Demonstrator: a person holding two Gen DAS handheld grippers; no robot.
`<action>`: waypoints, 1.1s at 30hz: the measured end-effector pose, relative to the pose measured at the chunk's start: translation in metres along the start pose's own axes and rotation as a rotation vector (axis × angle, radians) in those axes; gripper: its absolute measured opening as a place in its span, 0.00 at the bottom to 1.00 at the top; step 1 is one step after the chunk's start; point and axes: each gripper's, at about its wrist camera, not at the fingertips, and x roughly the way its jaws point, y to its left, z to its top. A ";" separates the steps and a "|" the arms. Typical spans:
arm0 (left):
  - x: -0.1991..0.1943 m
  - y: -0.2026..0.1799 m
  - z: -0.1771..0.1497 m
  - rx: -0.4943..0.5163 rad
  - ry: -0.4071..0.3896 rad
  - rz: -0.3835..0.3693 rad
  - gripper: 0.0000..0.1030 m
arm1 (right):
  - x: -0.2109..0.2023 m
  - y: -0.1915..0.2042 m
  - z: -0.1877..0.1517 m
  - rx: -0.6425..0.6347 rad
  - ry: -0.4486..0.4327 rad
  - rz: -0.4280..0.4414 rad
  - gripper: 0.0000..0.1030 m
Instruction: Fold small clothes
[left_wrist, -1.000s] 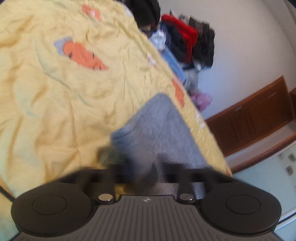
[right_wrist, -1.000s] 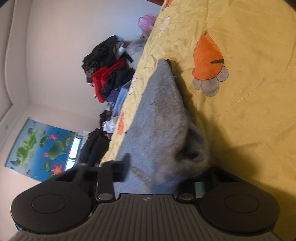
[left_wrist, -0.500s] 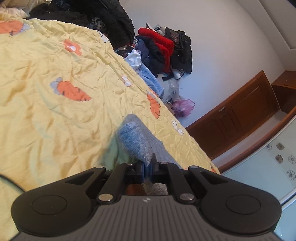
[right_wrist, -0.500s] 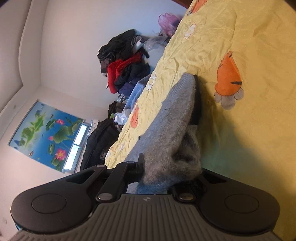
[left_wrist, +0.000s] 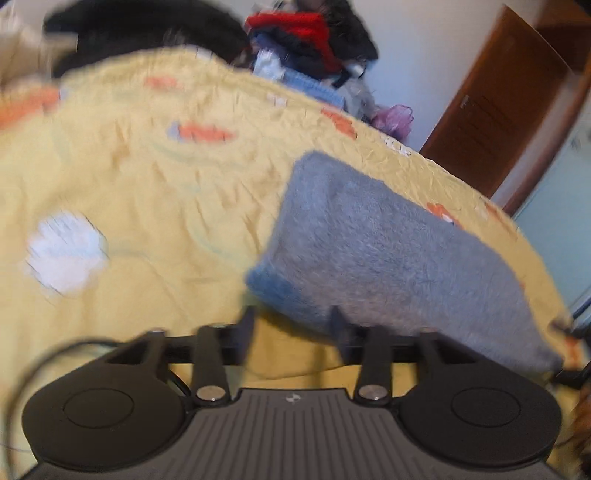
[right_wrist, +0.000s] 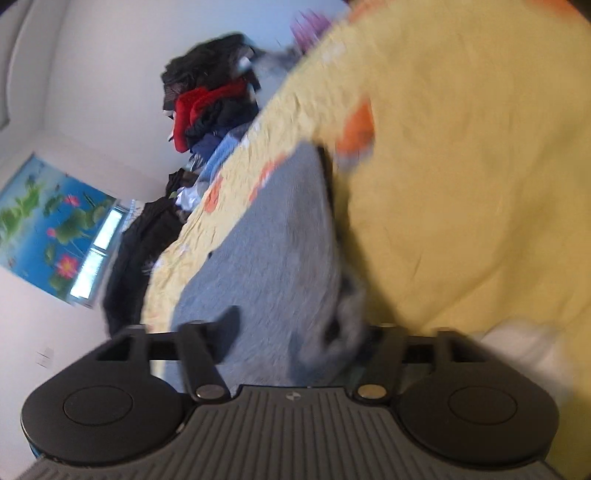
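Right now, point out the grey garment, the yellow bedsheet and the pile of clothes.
grey garment (left_wrist: 388, 251), left wrist view, middle of top face.
yellow bedsheet (left_wrist: 147, 206), left wrist view, bare wrinkled part.
pile of clothes (right_wrist: 207, 99), right wrist view, red piece.

Fuzzy grey garment (left_wrist: 388, 251), blue cuff edge, folded, lying flat on yellow sheet (left_wrist: 147, 192)

A wide stretch of yellow bedsheet (left_wrist: 155, 206) lies bare left of the folded grey garment (left_wrist: 388, 243), giving open passage across the bed. The garment itself fills the ground just ahead of both grippers, left (left_wrist: 293, 325) and right (right_wrist: 295, 328), their jaws having just opened. Beyond the bed's far edge, a heap of dark and red clothes (left_wrist: 306, 40) blocks the wall side; a wooden door (left_wrist: 509, 96) stands further right.
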 end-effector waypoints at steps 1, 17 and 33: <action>-0.012 -0.001 0.001 0.038 -0.055 0.018 0.66 | -0.009 0.004 0.006 -0.060 -0.042 -0.028 0.74; 0.200 -0.040 0.161 0.128 0.015 0.019 0.90 | 0.162 0.048 0.145 -0.452 0.054 -0.218 0.73; 0.232 -0.077 0.164 0.379 -0.017 0.045 0.09 | 0.185 0.048 0.144 -0.485 0.061 -0.108 0.15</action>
